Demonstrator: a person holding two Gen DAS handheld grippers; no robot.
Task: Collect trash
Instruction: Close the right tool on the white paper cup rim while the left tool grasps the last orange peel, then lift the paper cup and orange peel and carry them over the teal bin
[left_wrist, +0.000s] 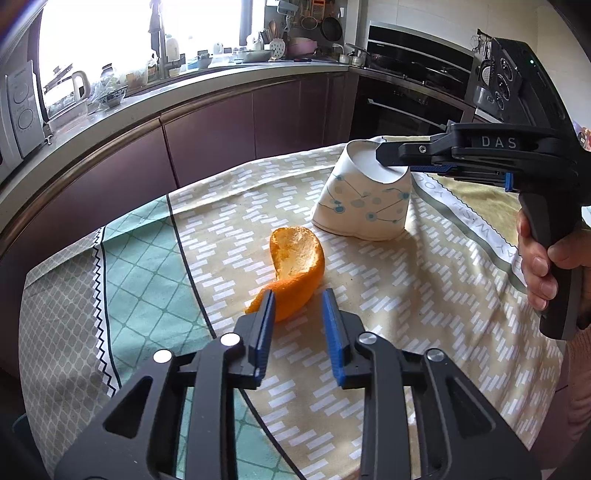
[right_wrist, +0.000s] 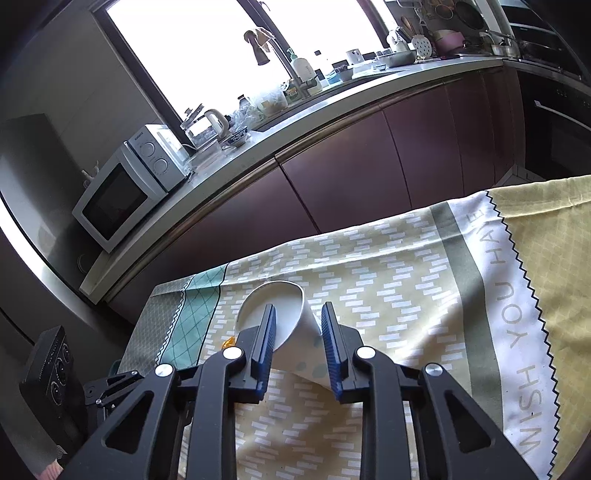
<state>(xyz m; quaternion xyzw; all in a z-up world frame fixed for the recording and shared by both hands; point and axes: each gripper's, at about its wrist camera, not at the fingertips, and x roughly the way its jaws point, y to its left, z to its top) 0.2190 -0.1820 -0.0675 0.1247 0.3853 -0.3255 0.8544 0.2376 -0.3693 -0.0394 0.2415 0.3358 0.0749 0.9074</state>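
An orange peel (left_wrist: 295, 266) lies curled on the patterned tablecloth (left_wrist: 406, 295). My left gripper (left_wrist: 299, 295) straddles its near end: the left pad touches the peel and the right pad stands apart from it, so the jaws are open. A white paper cup (left_wrist: 362, 199) with a teal dot pattern leans tilted further back. My right gripper (right_wrist: 298, 308) has one finger inside the paper cup (right_wrist: 273, 302) and one outside, the wall between them with a visible gap. The left wrist view shows the right gripper (left_wrist: 395, 162) at the cup's rim. A sliver of the peel (right_wrist: 229, 341) shows beside the cup.
A person's hand (left_wrist: 543, 266) holds the right gripper's handle at the table's right side. Beyond the table's far edge runs a kitchen counter (left_wrist: 221, 70) with dark cabinets, a microwave (right_wrist: 118, 199), a kettle and dishes. An oven (left_wrist: 406, 103) stands at the back right.
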